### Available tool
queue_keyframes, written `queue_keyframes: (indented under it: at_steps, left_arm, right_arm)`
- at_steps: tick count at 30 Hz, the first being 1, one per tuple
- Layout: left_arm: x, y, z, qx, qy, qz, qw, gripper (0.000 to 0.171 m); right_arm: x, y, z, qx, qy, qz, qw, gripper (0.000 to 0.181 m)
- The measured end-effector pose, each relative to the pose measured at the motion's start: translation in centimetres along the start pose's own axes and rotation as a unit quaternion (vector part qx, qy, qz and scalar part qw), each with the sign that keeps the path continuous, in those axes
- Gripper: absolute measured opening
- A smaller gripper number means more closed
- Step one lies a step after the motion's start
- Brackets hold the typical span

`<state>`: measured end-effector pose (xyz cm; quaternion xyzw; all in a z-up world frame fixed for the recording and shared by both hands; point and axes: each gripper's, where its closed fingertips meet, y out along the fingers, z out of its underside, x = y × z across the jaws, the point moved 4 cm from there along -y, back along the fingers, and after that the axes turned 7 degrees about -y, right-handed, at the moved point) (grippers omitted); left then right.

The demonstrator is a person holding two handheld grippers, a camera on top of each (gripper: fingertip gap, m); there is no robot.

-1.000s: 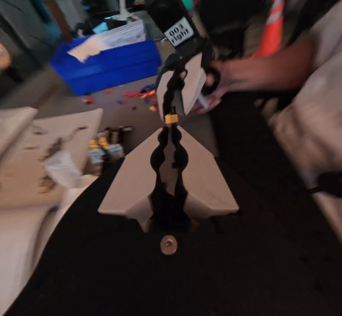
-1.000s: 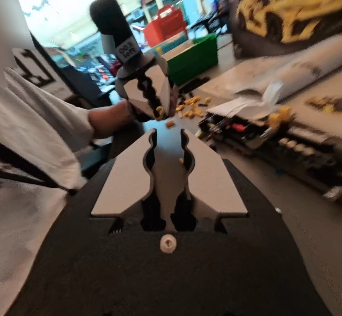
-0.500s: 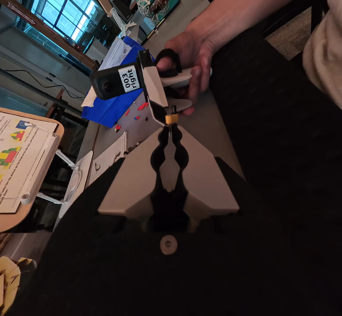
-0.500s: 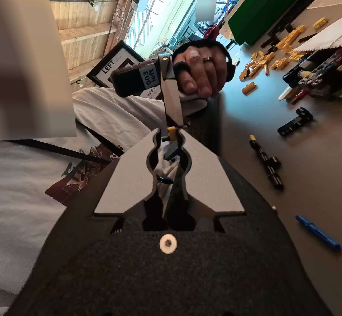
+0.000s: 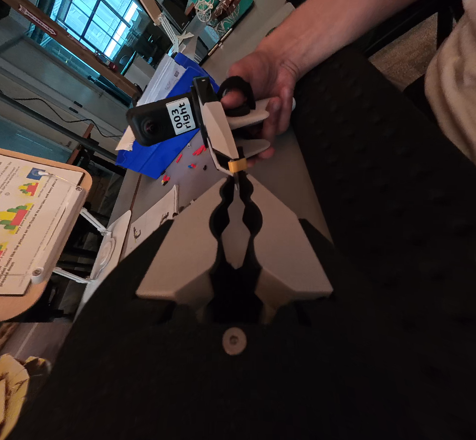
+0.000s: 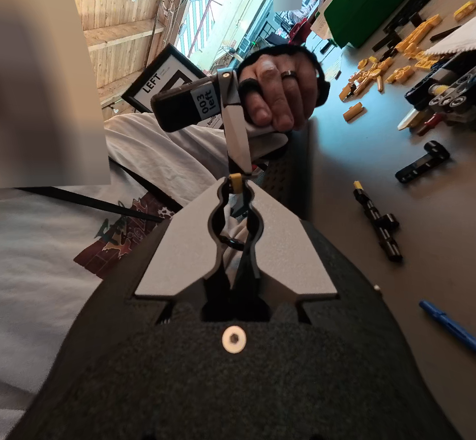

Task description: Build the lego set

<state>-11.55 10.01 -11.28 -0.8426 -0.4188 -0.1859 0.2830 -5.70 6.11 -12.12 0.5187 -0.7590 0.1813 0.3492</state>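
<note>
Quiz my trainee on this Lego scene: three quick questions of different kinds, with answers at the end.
1. True or false: the yellow piece lies on the table.
2. In the left wrist view, which bin stands behind the right tool? A green, B blue, C red.
3. Fill in: the left tool grips a thin black ____ that runs through the yellow piece.

Key:
1. False: it is held in the air between the two tools.
2. B, the blue bin.
3. axle.

Both grippers [image 5: 236, 180] [image 6: 235, 185] meet tip-to-tip, jaws nearly closed.
</note>
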Motion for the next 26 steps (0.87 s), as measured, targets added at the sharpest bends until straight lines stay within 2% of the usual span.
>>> queue_keyframes:
  at_steps: [3,5,7,9,11,13,15,18,20,23,25,26]
  left_arm:
    - [-0.2,0.0,0.5,0.008,-0.048,0.027,0.998,0.004]
    - [0.4,-0.3,2.0,0.036,-0.114,0.056,0.991,0.017]
    - [0.7,-0.6,4.2,0.079,-0.208,0.102,0.970,0.026]
    - [0.7,-0.5,6.5,0.127,-0.258,0.115,0.951,0.032]
    - [0.6,-0.2,8.0,0.168,-0.256,0.105,0.946,0.026]
    - [0.2,0.1,8.3,0.175,-0.262,0.117,0.942,0.019]
    - [-0.6,0.4,8.8,0.193,-0.274,0.136,0.932,0.019]
    - [-1.2,1.1,9.2,0.205,-0.269,0.140,0.931,0.019]
    - [-1.4,1.7,9.0,0.195,-0.267,0.140,0.933,0.008]
    - [-0.9,2.4,8.8,0.190,-0.230,0.098,0.950,0.005]
    - [0.0,2.7,7.6,0.146,-0.204,0.053,0.967,0.005]
    - [1.3,2.7,6.8,0.116,-0.194,0.004,0.974,0.005]
  right_arm:
    - [-0.2,0.0,0.1,0.004,0.001,0.005,1.000,0.008]
    - [-0.2,-0.4,-0.3,-0.013,0.012,0.000,1.000,0.008]
    - [-0.2,-1.3,-0.9,-0.033,0.011,0.002,0.999,0.008]
    - [-0.6,-2.1,-1.5,-0.059,0.030,-0.003,0.998,0.008]
    - [-1.2,-2.7,-1.9,-0.096,0.064,-0.013,0.993,0.008]
    - [-1.5,-3.2,-2.3,-0.134,0.092,-0.031,0.986,0.008]
    - [-0.8,-3.7,-2.9,-0.163,0.091,-0.065,0.980,0.008]
    - [-0.2,-3.9,-3.2,-0.180,0.093,-0.092,0.975,0.008]
    - [-0.3,-3.9,-3.2,-0.182,0.099,-0.095,0.974,0.008]
    - [-0.6,-4.1,-3.3,-0.194,0.116,-0.105,0.968,0.008]
    - [-0.7,-4.3,-3.4,-0.206,0.129,-0.114,0.963,0.008]
    - [-0.5,-4.4,-3.5,-0.214,0.135,-0.127,0.959,0.008]
